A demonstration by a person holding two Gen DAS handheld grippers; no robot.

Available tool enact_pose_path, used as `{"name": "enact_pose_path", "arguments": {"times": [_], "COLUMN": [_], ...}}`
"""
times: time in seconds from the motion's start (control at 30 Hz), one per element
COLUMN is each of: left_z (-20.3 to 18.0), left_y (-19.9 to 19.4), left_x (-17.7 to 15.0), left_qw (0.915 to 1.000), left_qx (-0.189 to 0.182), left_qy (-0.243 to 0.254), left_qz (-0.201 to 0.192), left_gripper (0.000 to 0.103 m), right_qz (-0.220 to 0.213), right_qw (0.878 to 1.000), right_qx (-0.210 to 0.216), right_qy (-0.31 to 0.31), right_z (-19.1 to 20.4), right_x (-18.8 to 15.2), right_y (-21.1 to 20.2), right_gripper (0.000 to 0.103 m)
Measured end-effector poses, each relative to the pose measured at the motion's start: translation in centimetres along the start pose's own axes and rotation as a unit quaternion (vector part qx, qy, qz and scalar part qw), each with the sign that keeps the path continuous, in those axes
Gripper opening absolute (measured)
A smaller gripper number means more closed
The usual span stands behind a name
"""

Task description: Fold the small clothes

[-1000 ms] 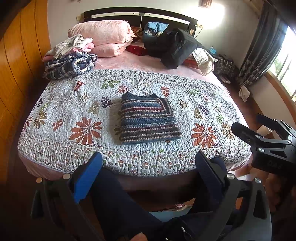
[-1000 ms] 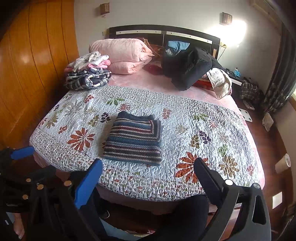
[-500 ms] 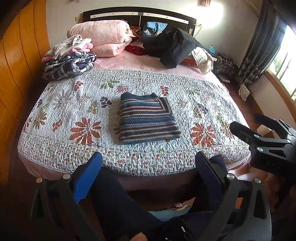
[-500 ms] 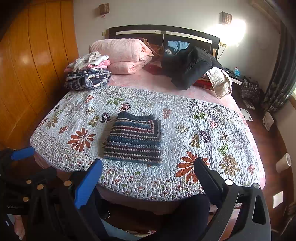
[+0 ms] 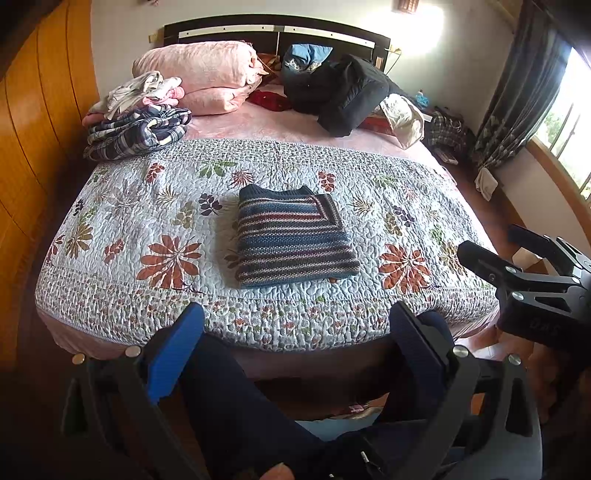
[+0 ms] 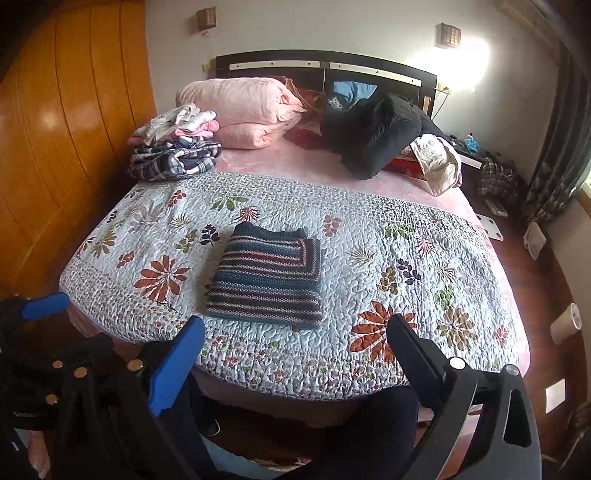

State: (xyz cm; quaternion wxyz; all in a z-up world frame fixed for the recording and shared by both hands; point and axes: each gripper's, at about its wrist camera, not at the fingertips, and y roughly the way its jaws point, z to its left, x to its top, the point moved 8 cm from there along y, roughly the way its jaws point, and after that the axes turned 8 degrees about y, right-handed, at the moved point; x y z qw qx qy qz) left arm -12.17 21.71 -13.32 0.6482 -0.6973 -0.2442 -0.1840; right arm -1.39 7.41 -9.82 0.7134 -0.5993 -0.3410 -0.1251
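A folded knit sweater with blue, red and cream stripes (image 5: 293, 236) lies flat as a neat rectangle near the middle of the pale quilted bedspread with a floral print (image 5: 122, 221), closer to the foot edge of the bed than to the pillows, with nothing touching it. The left gripper (image 5: 295, 343) is held back from the foot of the bed, its jaws spread wide and empty, one blue pad and one dark finger framing the bedspread's edge; beneath it a leg in dark trousers (image 5: 240, 406) shows. The right gripper (image 6: 295, 354) is likewise off the bed at its foot, jaws spread wide with nothing between them, well apart from the sweater. In the left wrist view the right gripper appears at the right margin, beside the bed's corner. At the far left of the bed a stack of folded clothes, dark plaid below and pink and white above (image 5: 138, 118), rests next to two pink pillows (image 5: 207, 77) by the dark headboard (image 5: 277, 31). A heap of black garments (image 5: 340, 92) and a cream bag (image 5: 404, 116) lie on the pink sheet at the head of the bed. Orange wooden panels (image 6: 66, 122) line the wall on the left.
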Motion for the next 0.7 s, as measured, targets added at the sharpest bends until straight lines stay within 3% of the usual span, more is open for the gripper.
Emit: {"name": "enact_pose_path", "arguments": {"times": [0.7], "left_z": [-0.1], "left_y": [-0.9], "left_x": [0.4], "left_qw": [1.0000], "left_qx": [-0.001], "left_qy": [0.005], "left_qz": [-0.007], "left_gripper": [0.099], "right_qz": [-0.011], "right_qw": [1.000], "right_qx": [0.004], "right_qy": [-0.001], "right_z": [1.1], "right_x": [-0.2], "right_y": [-1.1], "right_gripper": [0.099]}}
